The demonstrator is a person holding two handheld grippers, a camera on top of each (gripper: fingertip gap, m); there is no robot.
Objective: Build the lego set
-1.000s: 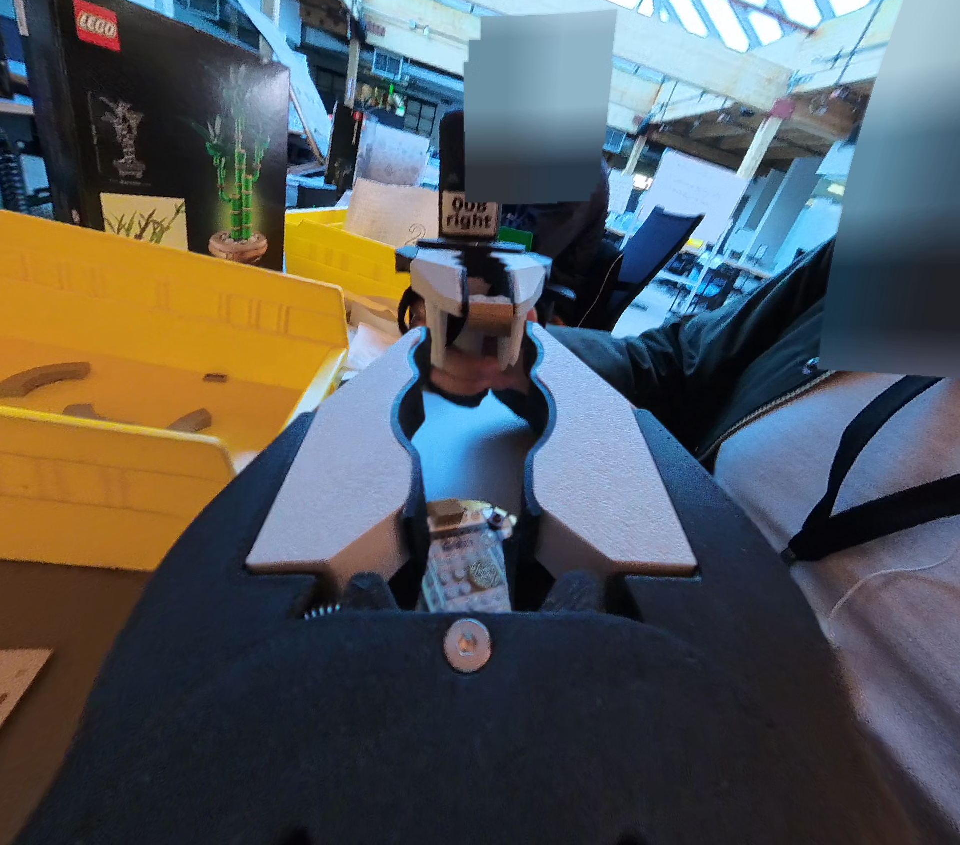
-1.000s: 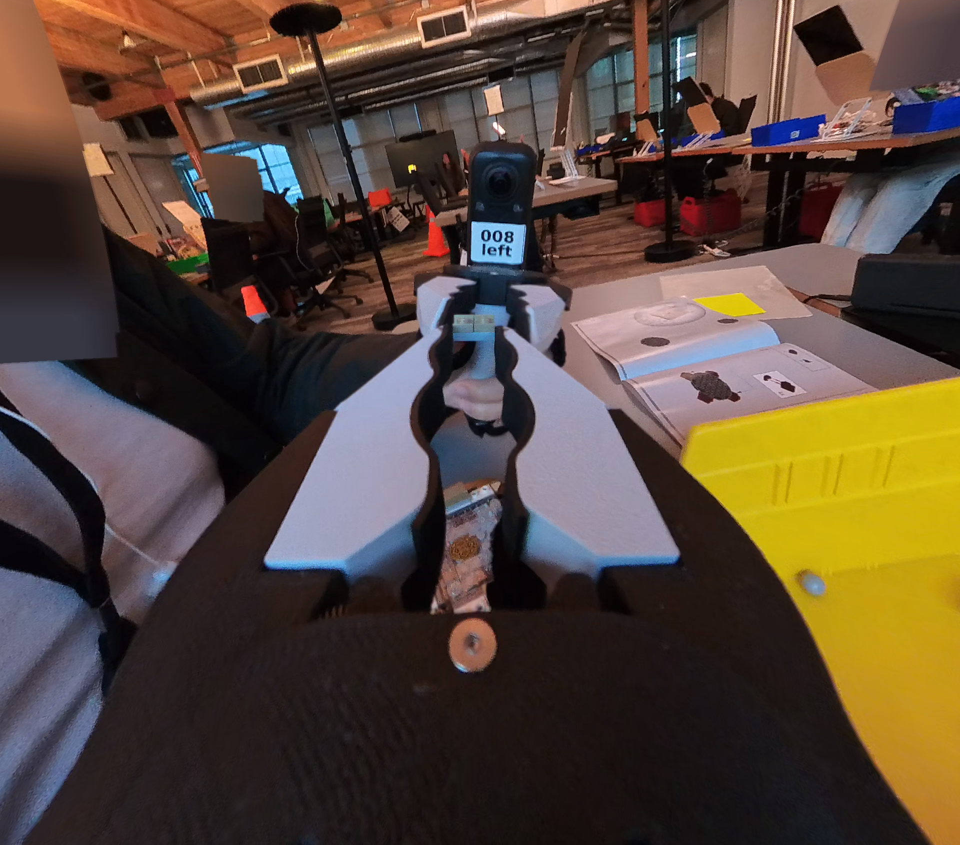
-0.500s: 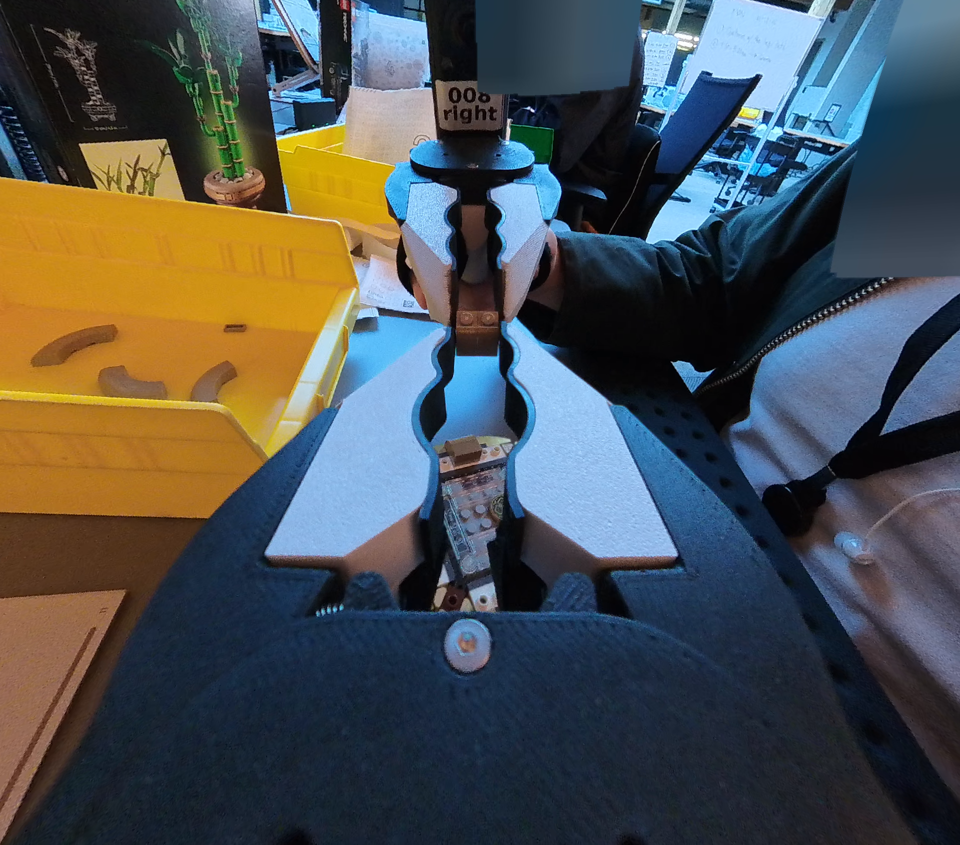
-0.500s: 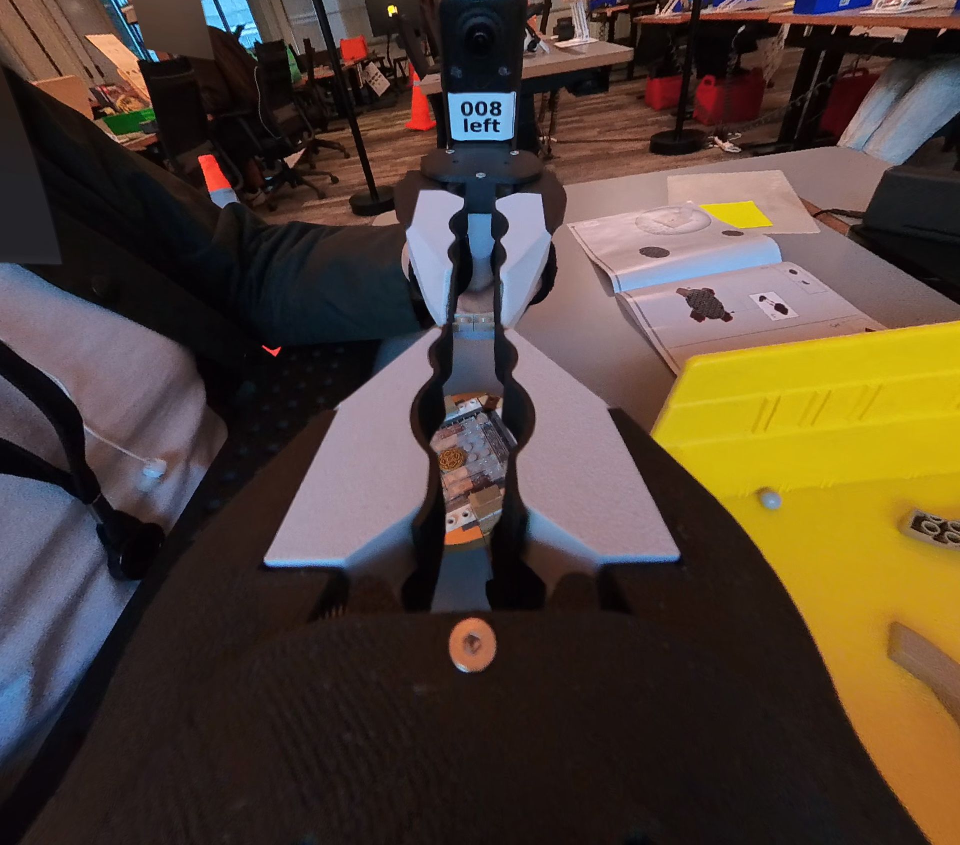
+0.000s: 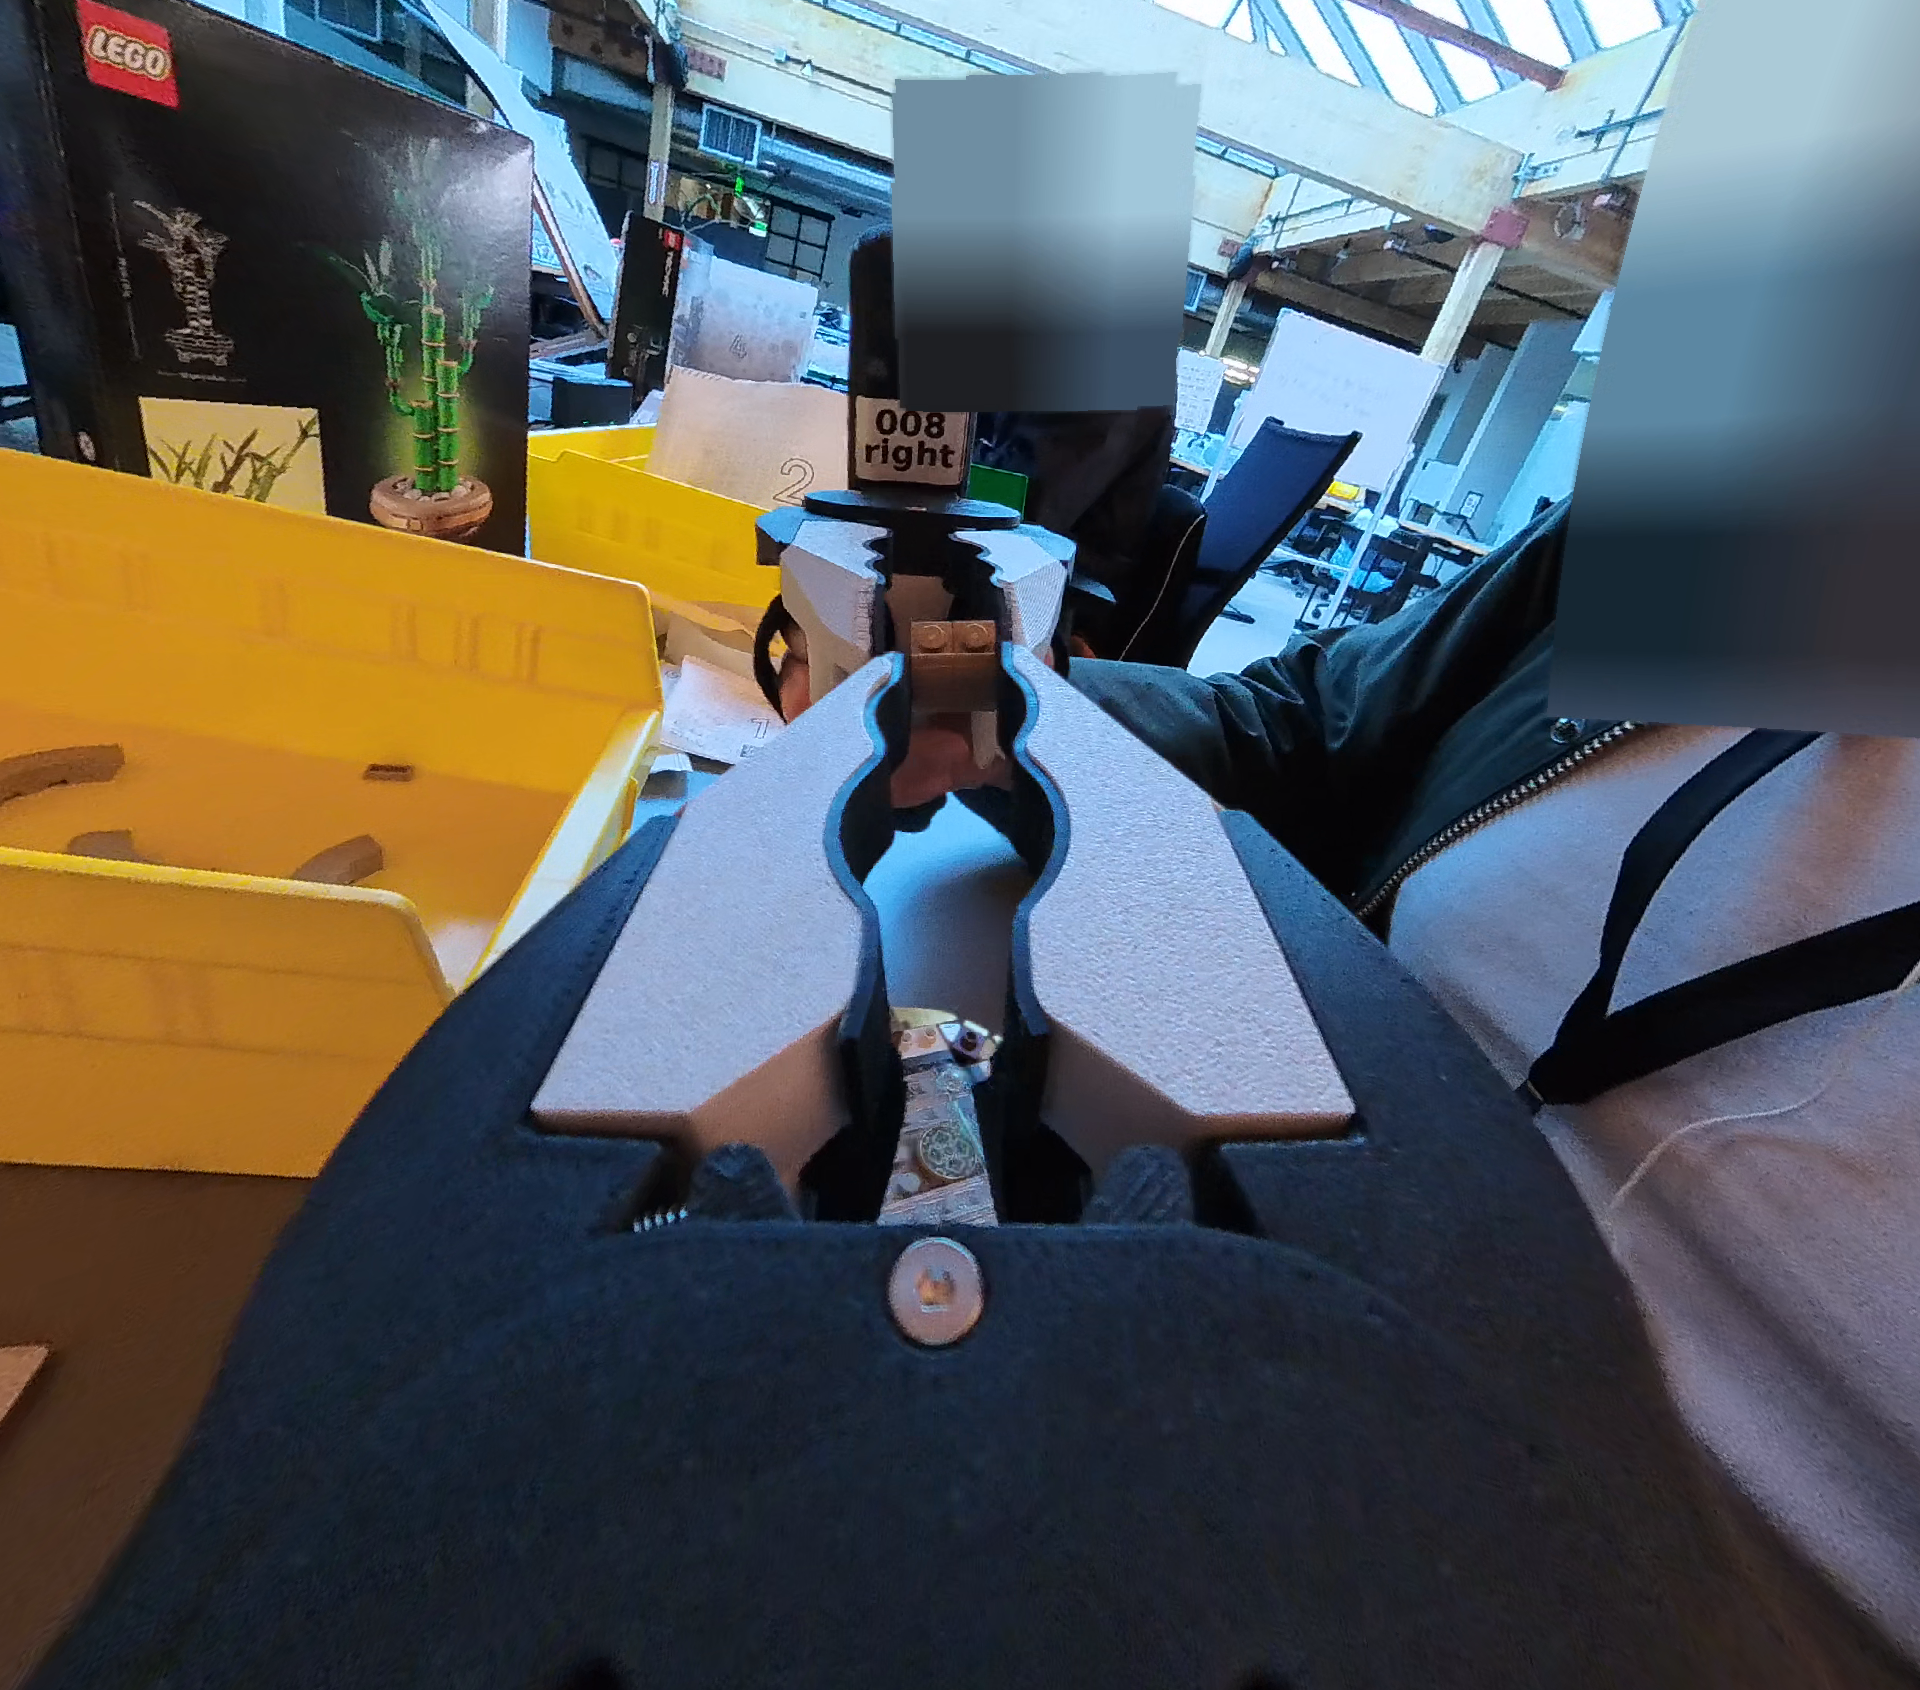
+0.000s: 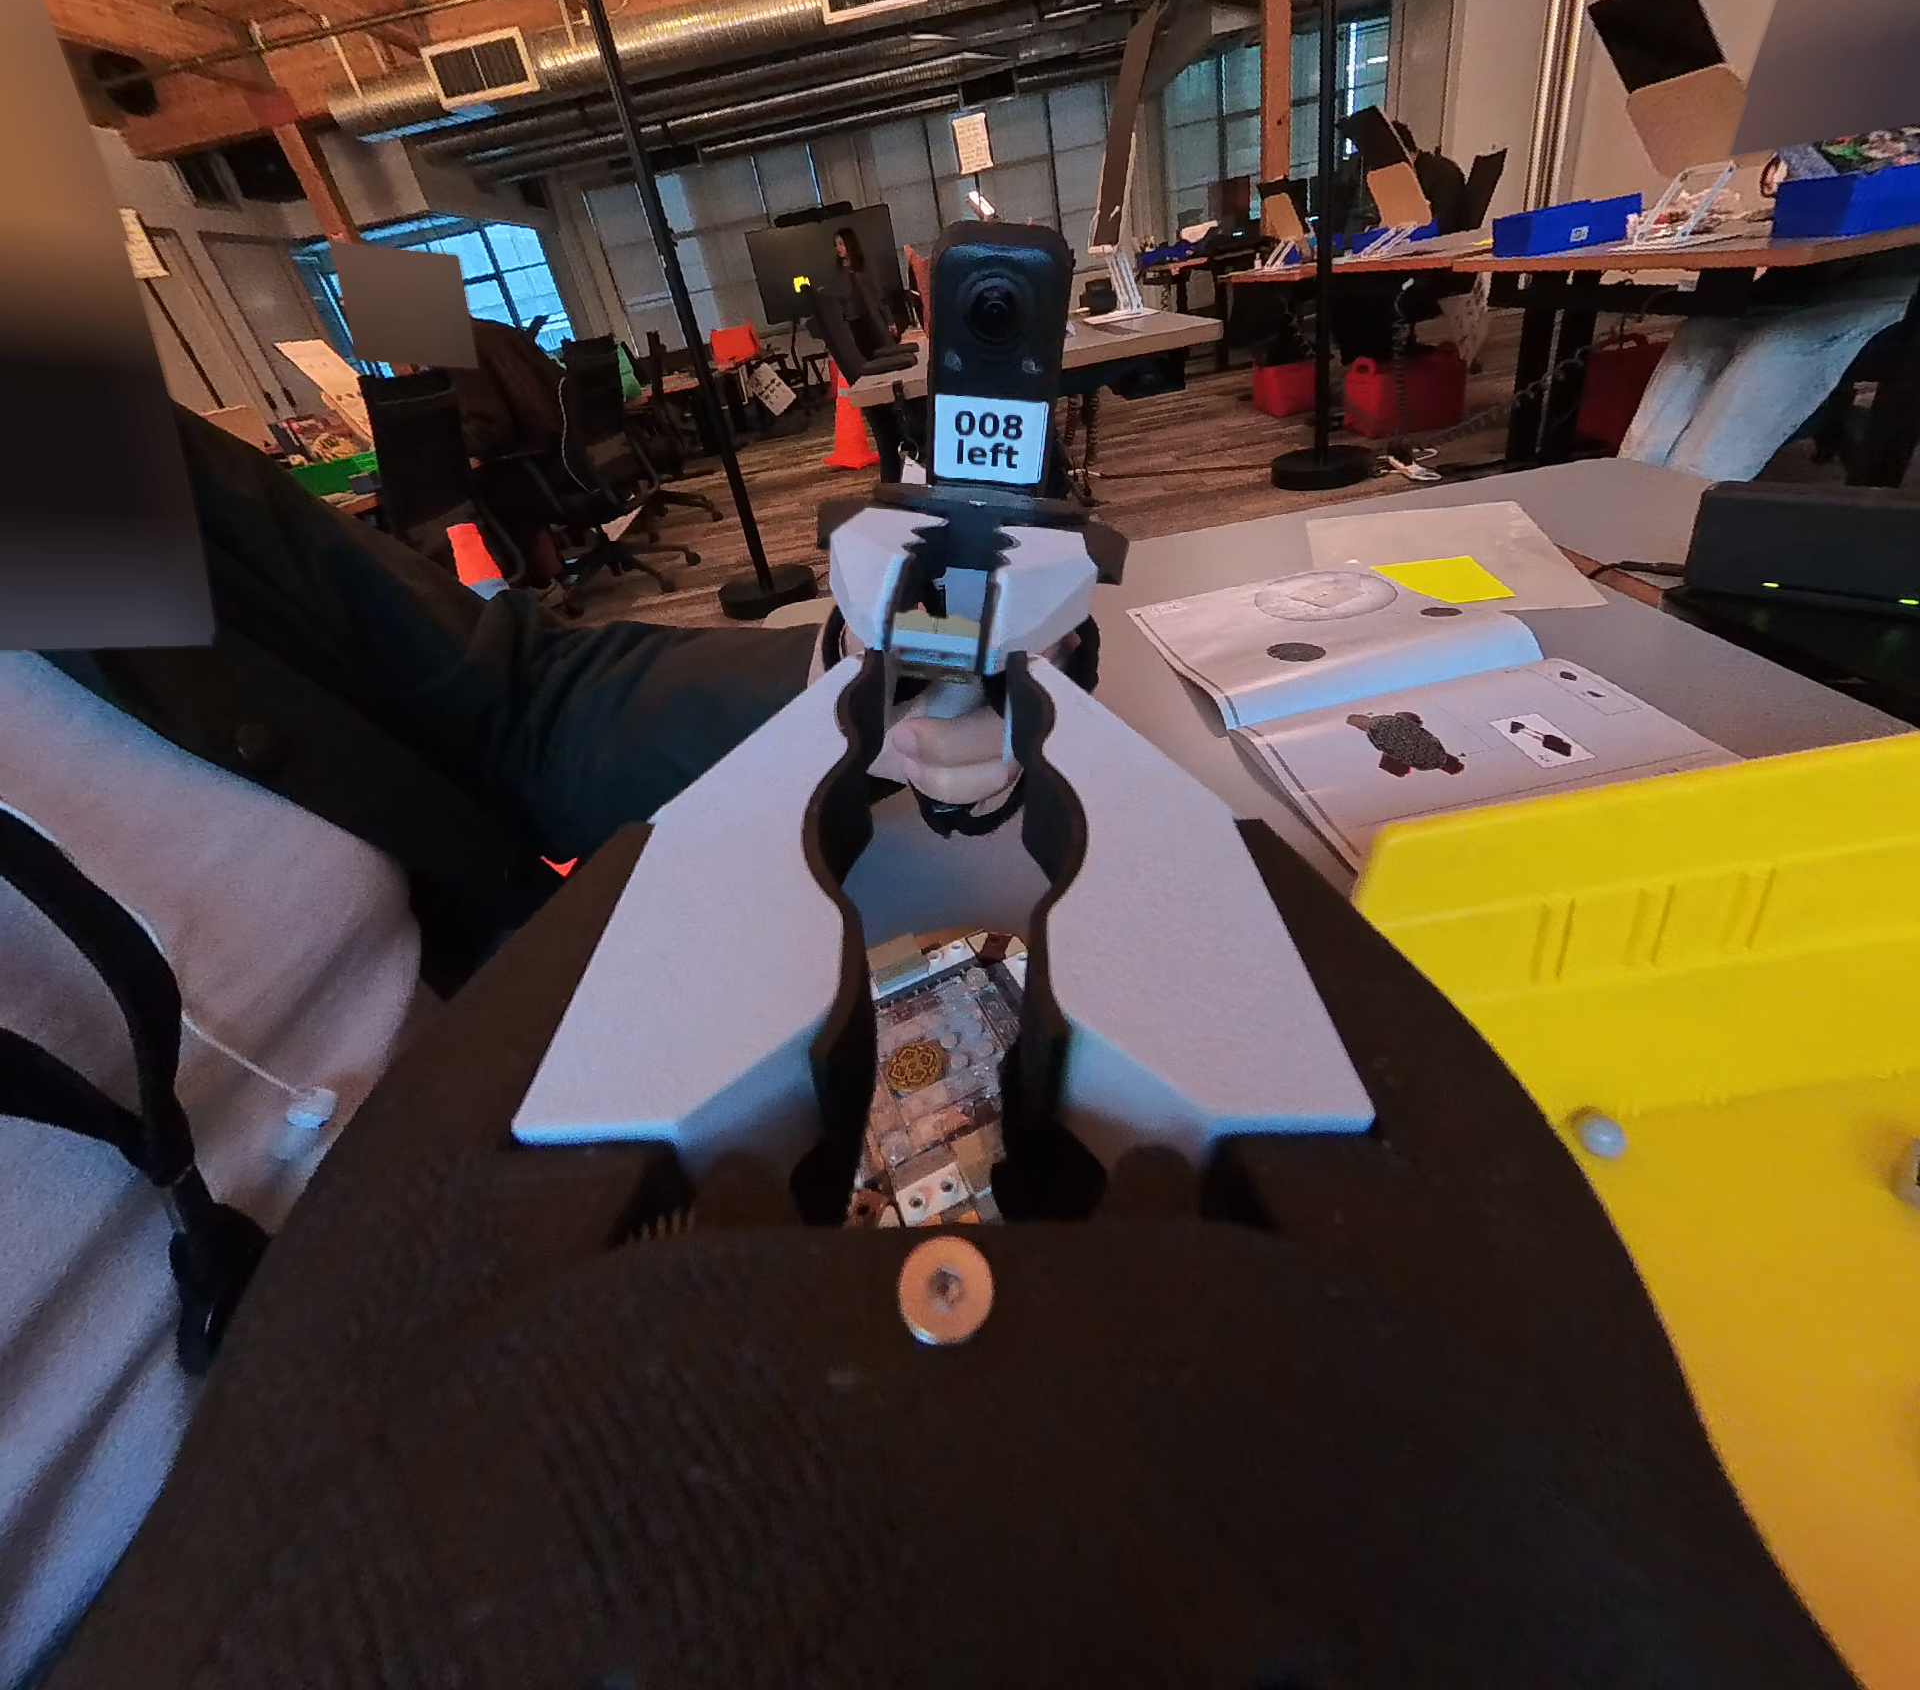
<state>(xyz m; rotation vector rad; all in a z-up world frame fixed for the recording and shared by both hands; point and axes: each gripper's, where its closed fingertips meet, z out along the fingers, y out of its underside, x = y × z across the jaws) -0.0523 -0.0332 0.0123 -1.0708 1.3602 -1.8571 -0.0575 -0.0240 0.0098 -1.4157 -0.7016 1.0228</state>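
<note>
My left gripper (image 5: 951,669) is shut on a small tan two-stud brick (image 5: 951,653) and holds it up in the air. The right gripper (image 6: 935,684) faces it tip to tip, its jaws apart on either side of that brick (image 6: 935,641); its grey fingers (image 5: 826,612) show spread in the left wrist view. Far below, between the fingers, the round brown and clear lego build (image 6: 935,1069) with a gold round tile lies on the table; it also shows in the left wrist view (image 5: 940,1131).
A yellow bin (image 5: 312,622) at left holds curved brown pieces (image 5: 338,859); the black lego box (image 5: 281,269) stands behind it. Another yellow bin (image 6: 1662,913) is at right, with the open instruction booklet (image 6: 1403,705) beyond. A person's torso and sleeves are close by. My two grippers' fingertips are within a few centimetres of each other.
Both grippers have risen and tilted up away from the table. The right gripper's jaws, narrow half a second ago, have spread apart. The brick stays in my left gripper.
</note>
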